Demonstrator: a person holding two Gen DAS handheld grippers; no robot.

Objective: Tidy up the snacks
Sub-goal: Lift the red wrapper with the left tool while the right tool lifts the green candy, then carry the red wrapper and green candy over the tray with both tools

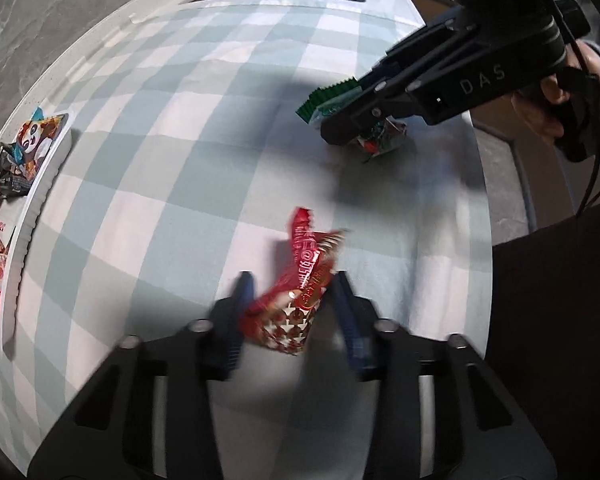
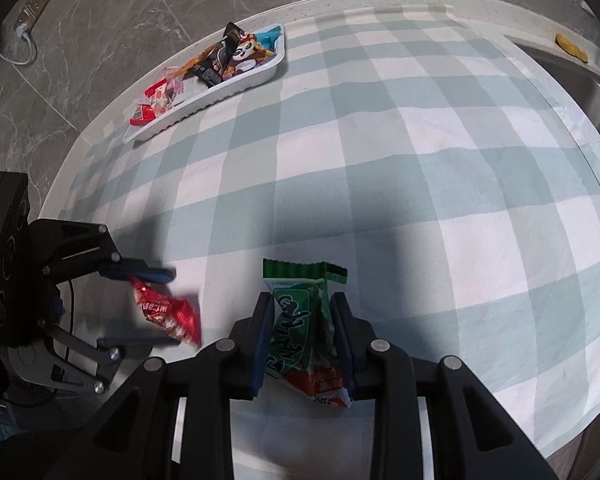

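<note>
Left wrist view first: the left gripper (image 1: 290, 304) has a red snack packet (image 1: 300, 280) between its blue pads, and from the right wrist view the jaws look closed in on it — a grip, though the blur makes the contact hard to judge on one side. Over on the right, the right gripper (image 2: 300, 316) is clamped firmly on a green snack packet (image 2: 304, 320), both pads pressing its sides, the packet standing upright just above the checked tablecloth (image 2: 420, 140). A hand (image 1: 552, 104) wraps the right tool's handle.

So where does the job stand? The white tray (image 2: 220, 90) at the far edge of the cloth already carries a heap of packets — a panda-printed packet (image 2: 244, 56) among them — so a good share looks sorted. These two packets appear to be the last loose ones on the cloth; no others show. Both sit well apart from the tray, so the carry across and the release are left to do, by the look of it.
</note>
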